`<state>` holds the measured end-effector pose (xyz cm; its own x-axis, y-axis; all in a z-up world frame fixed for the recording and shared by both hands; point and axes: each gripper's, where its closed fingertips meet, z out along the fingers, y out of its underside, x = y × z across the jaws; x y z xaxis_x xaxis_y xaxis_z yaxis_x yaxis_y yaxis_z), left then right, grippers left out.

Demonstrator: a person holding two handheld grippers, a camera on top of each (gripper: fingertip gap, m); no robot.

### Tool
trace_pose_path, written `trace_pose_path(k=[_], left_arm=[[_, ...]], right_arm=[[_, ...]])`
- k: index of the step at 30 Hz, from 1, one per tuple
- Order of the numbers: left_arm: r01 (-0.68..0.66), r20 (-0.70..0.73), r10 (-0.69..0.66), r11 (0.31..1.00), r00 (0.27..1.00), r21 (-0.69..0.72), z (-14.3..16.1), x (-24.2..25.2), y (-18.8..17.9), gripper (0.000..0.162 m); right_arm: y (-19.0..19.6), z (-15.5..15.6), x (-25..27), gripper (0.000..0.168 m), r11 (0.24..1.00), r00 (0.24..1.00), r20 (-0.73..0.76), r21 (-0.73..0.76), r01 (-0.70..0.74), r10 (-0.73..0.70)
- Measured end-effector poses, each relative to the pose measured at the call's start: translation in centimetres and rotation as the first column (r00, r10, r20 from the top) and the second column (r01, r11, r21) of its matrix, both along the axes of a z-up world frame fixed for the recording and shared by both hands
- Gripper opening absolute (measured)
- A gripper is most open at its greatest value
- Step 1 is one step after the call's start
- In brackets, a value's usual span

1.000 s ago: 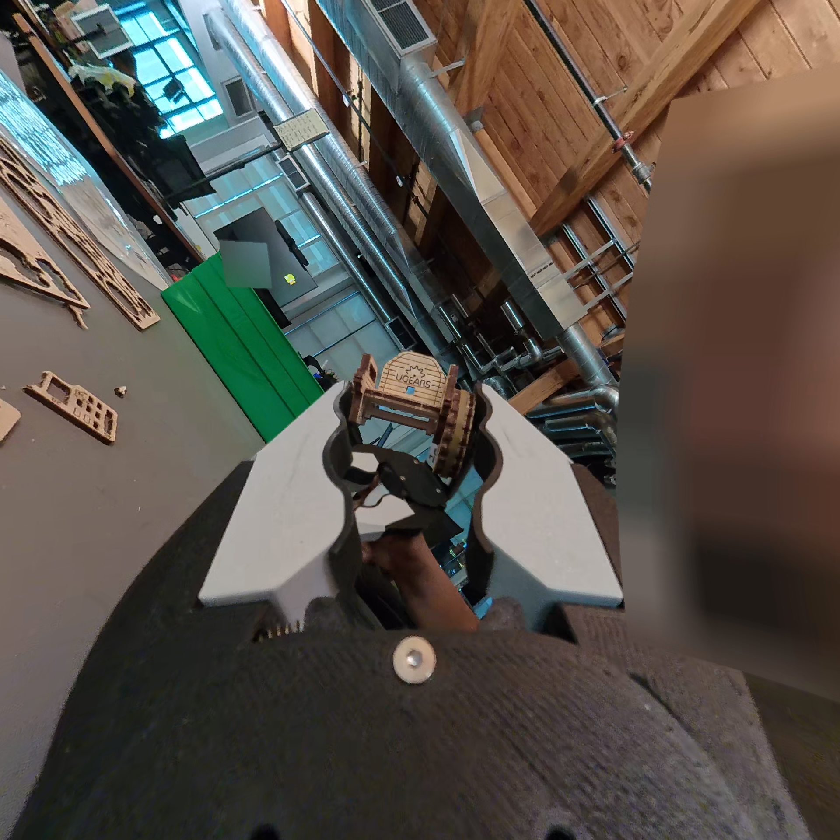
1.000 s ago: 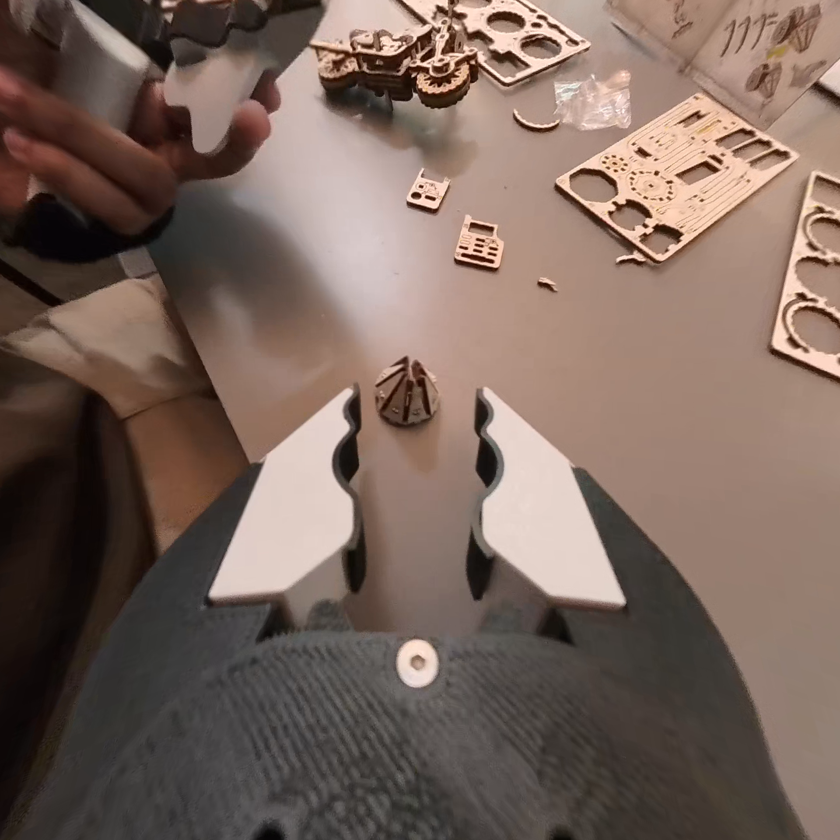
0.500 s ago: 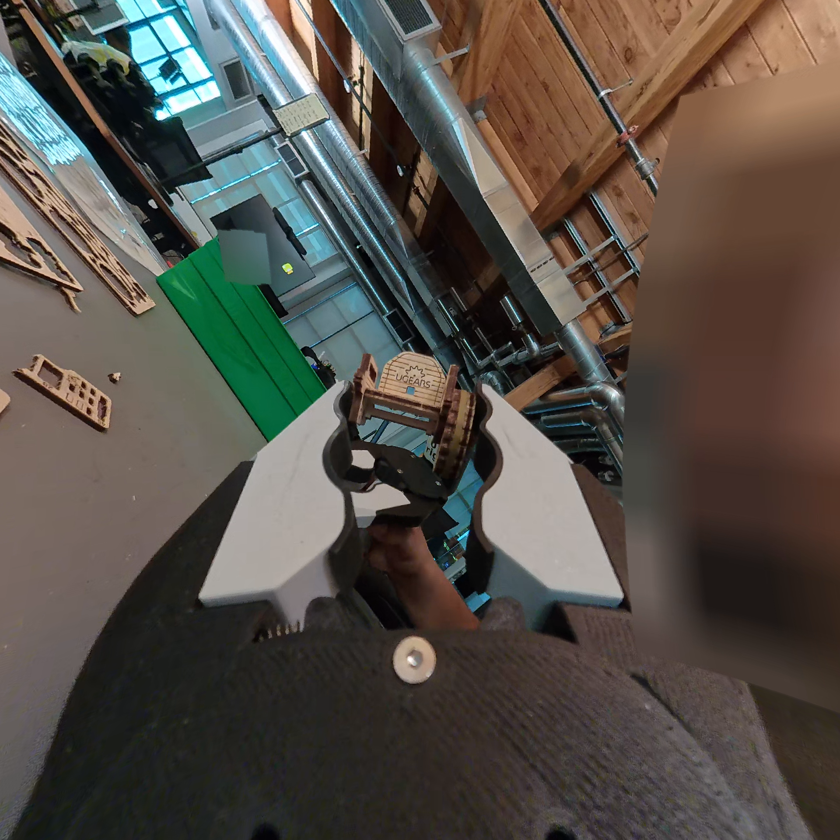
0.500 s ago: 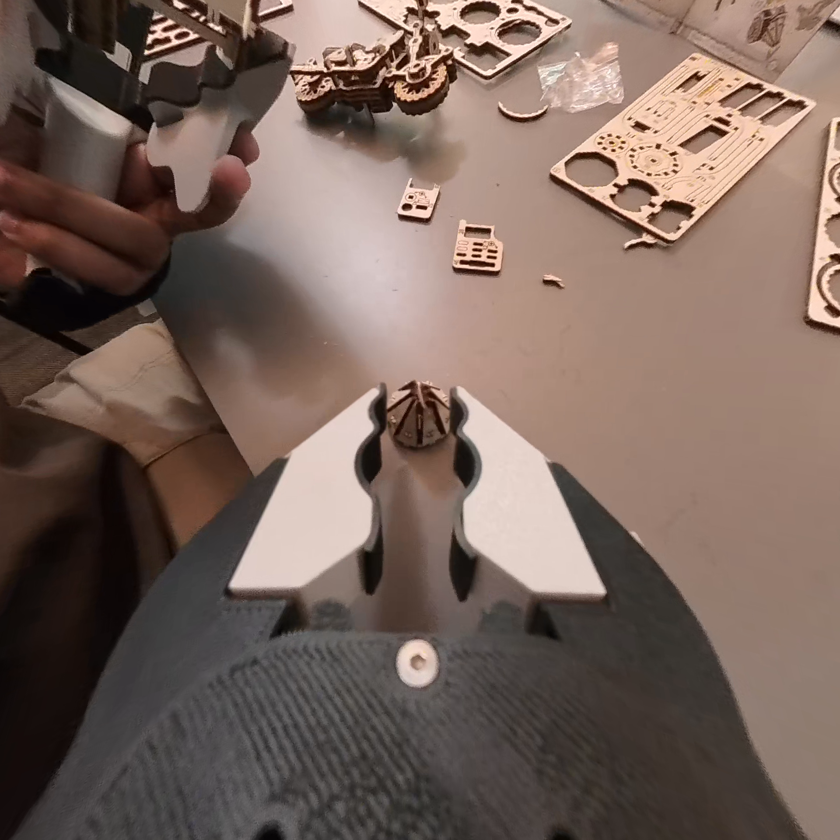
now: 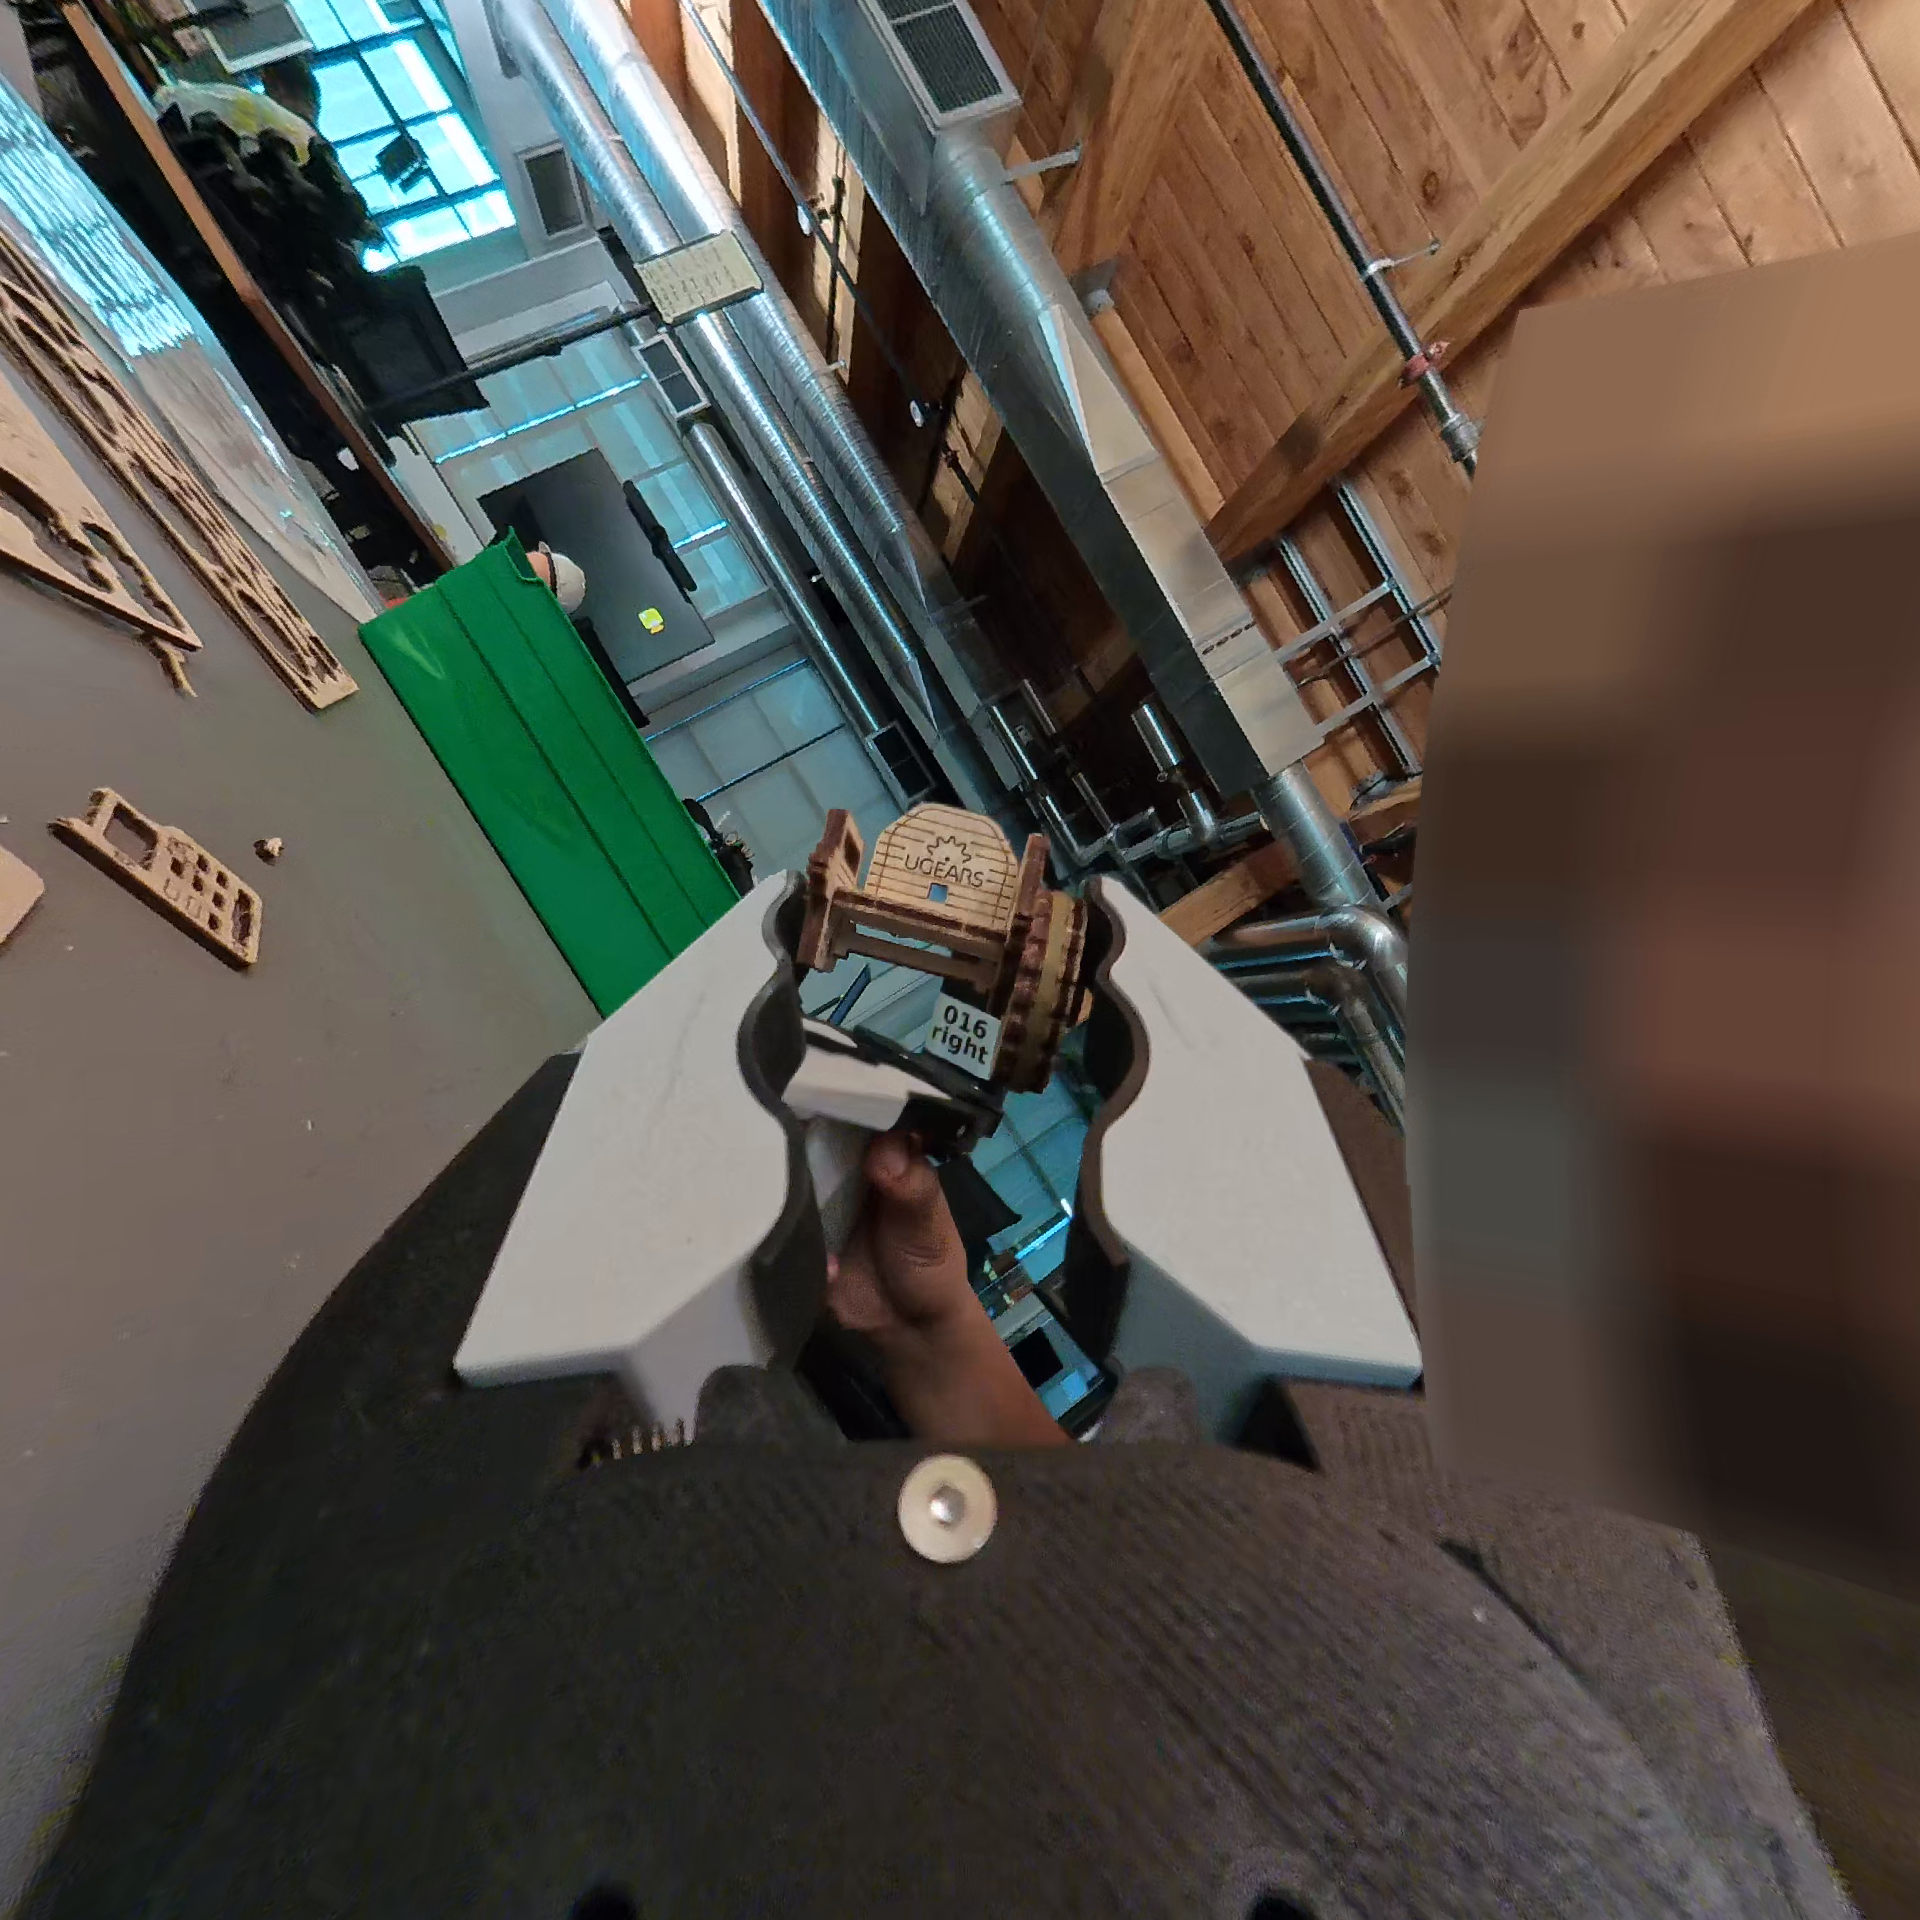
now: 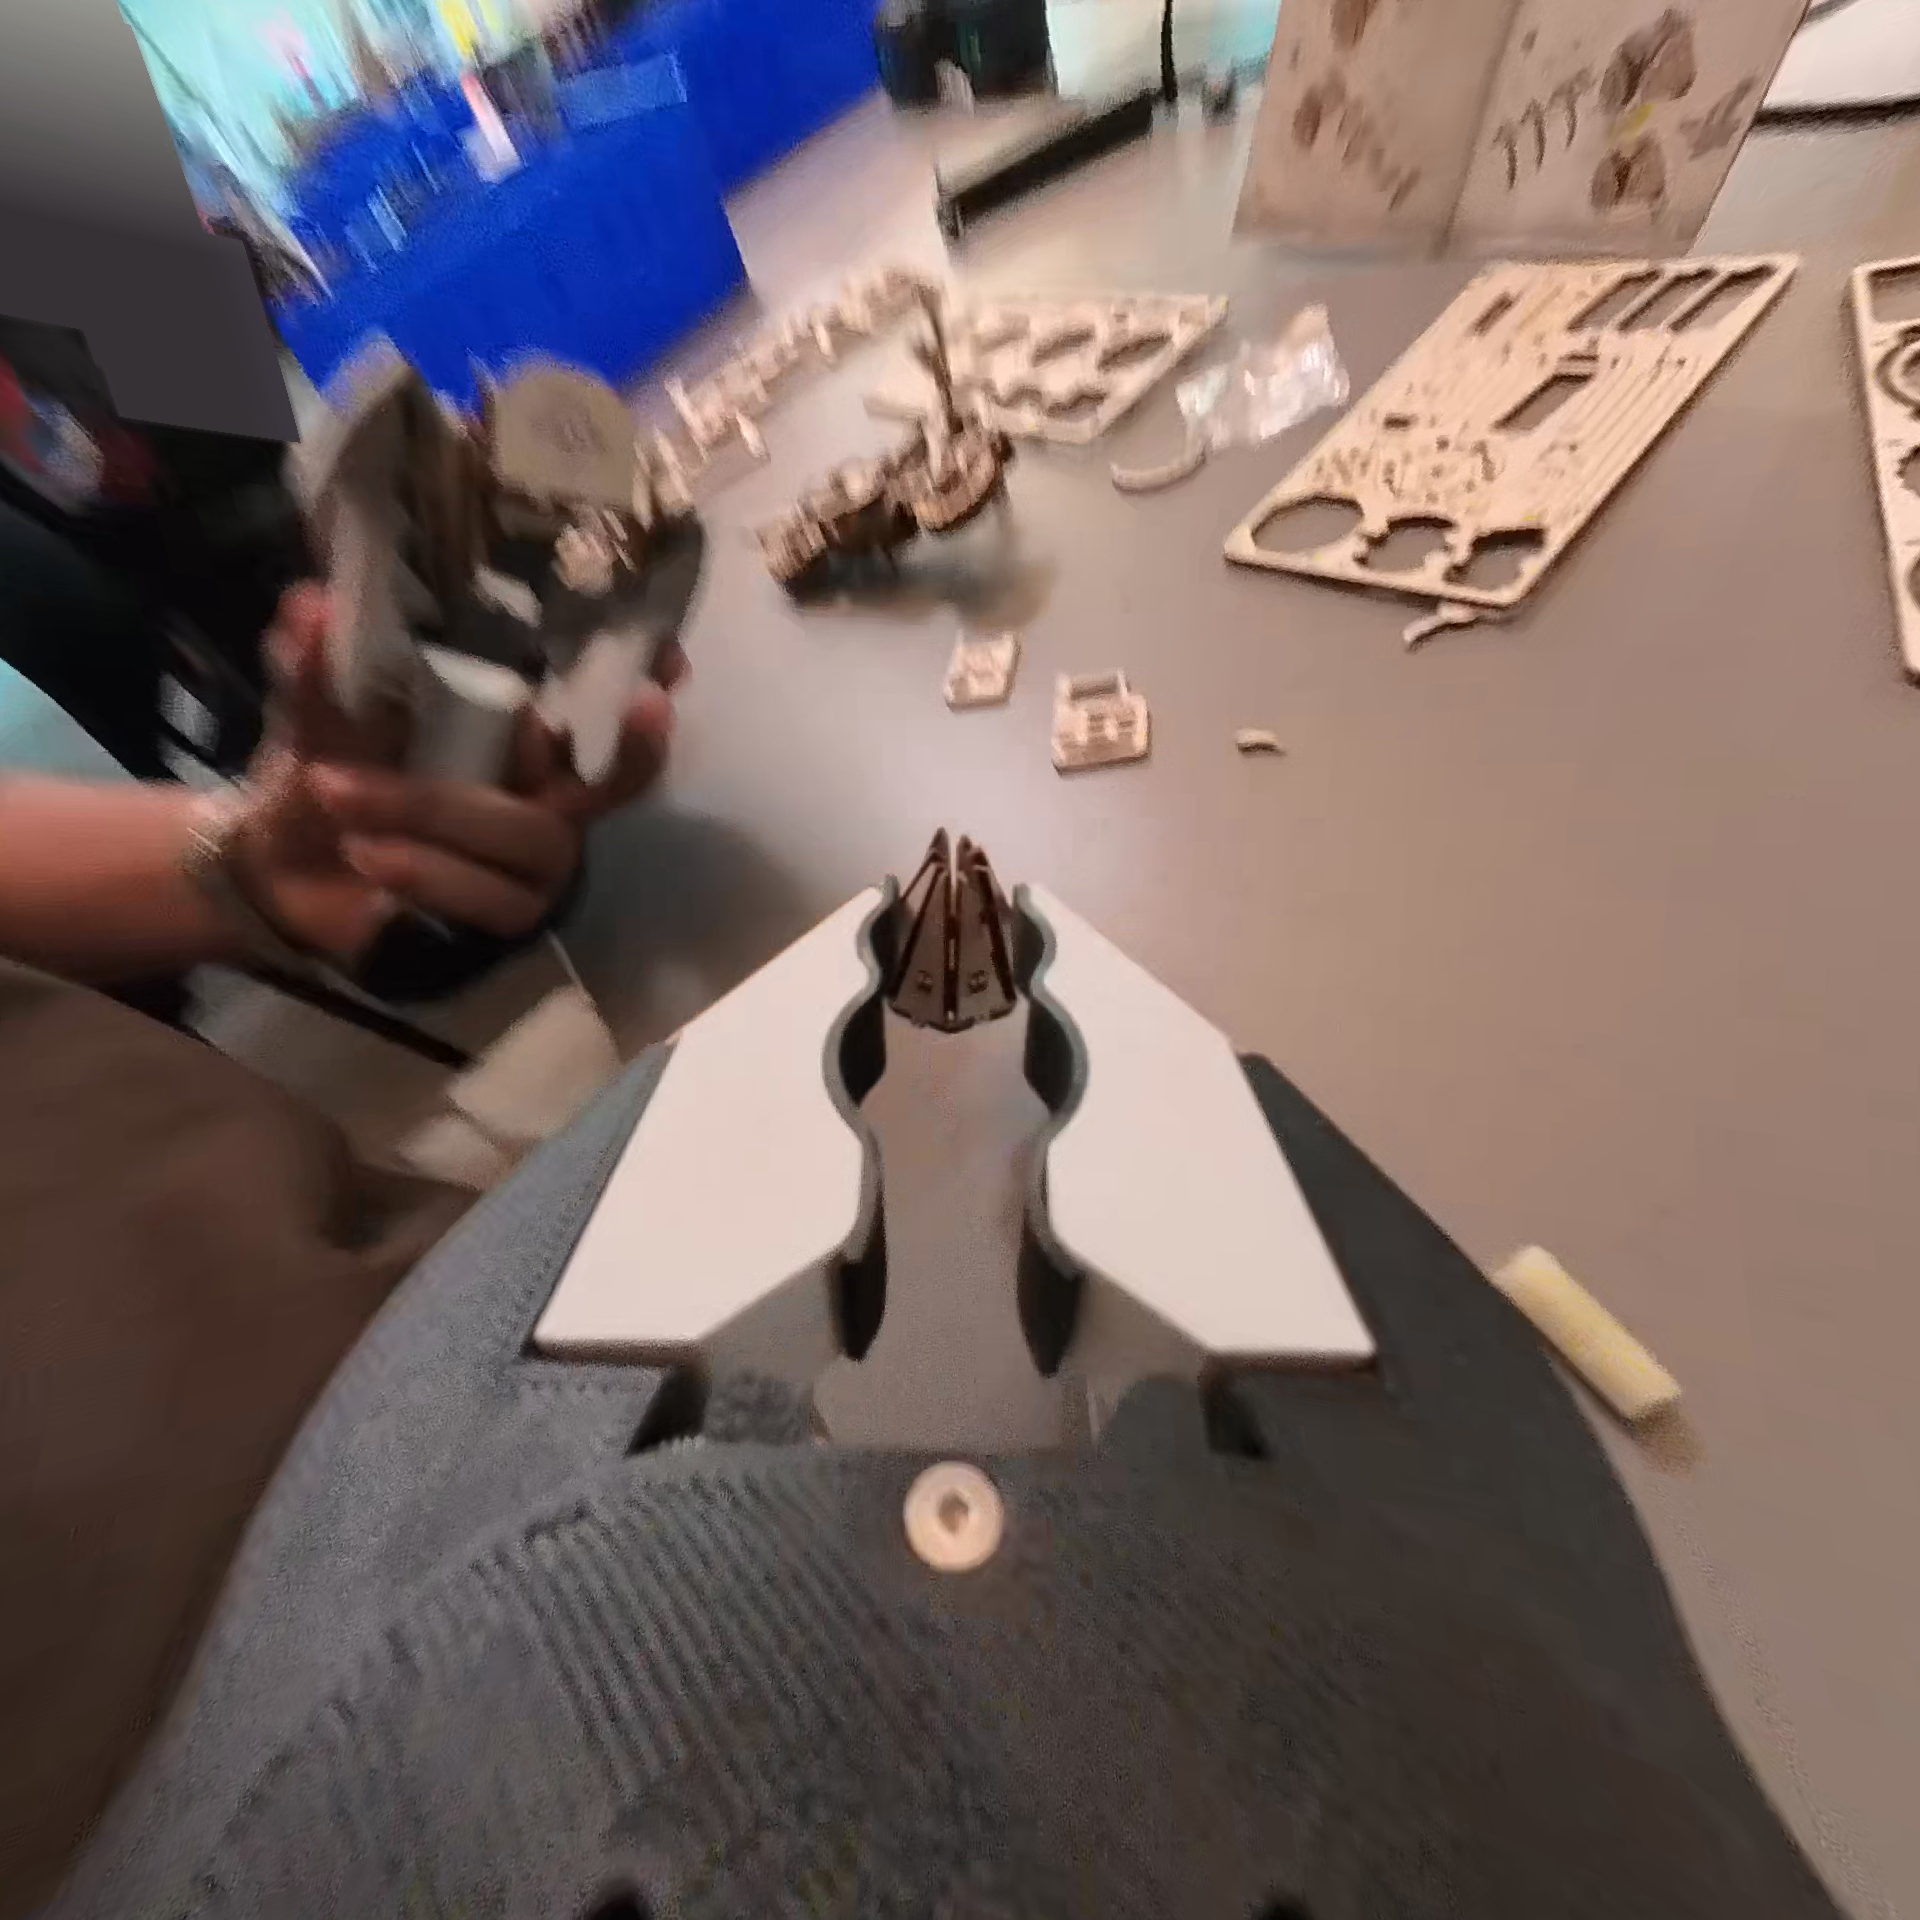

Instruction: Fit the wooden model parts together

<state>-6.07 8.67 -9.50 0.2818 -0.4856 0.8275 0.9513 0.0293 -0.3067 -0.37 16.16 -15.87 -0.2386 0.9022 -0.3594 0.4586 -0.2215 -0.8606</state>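
Note:
My left gripper (image 5: 940,906) is shut on a small wooden sub-assembly (image 5: 935,904), a slatted frame with a toothed wheel on its right side, and holds it up in the air. My right gripper (image 6: 953,899) is shut on a dark wooden cone-shaped part (image 6: 951,961) and holds it above the grey table (image 6: 1455,935). In the right wrist view the left gripper (image 6: 499,623), blurred, is up at the left in a hand, with the sub-assembly (image 6: 566,436) in it. In the left wrist view the right gripper (image 5: 883,1091) shows just below the sub-assembly.
A partly built wooden motorcycle (image 6: 894,509) stands farther back on the table. Punched wooden sheets (image 6: 1507,416) lie at the right and back. Two small flat parts (image 6: 1101,717) lie mid-table. A pale stick (image 6: 1584,1330) lies near right. A plastic bag (image 6: 1257,384) and an open booklet (image 6: 1507,114) are behind.
My right gripper closed on the cone, lifted it off the table and tilted up toward the left gripper. The left gripper kept hold of the sub-assembly, nearly still.

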Motion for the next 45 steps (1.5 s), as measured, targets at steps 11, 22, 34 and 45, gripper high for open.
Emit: trace_pose_path(k=[11,22,34,45], left_arm=[[-0.015,0.196,-0.001,0.997,0.981,0.078,0.7,0.3,-0.1,0.050],[-0.038,0.307,0.014,0.997,0.952,0.072,0.1,0.2,-0.4,0.050],[-0.064,0.277,0.041,0.995,0.960,0.073,0.3,-1.3,-1.2,0.050],[0.014,0.105,-0.024,0.995,0.994,0.096,1.3,0.3,-1.0,0.050]], right_arm=[[-3.2,8.4,-1.5,0.019,0.804,0.937,-0.303,-0.594,-0.042,-0.175],[-5.2,8.4,-4.9,0.018,0.718,0.914,-0.276,-0.696,0.025,-0.299],[-7.4,6.6,-5.4,0.019,0.781,0.942,-0.251,-0.625,0.019,-0.224],[-7.2,7.8,-4.3,0.019,0.769,0.935,-0.308,-0.636,-0.064,-0.177]])
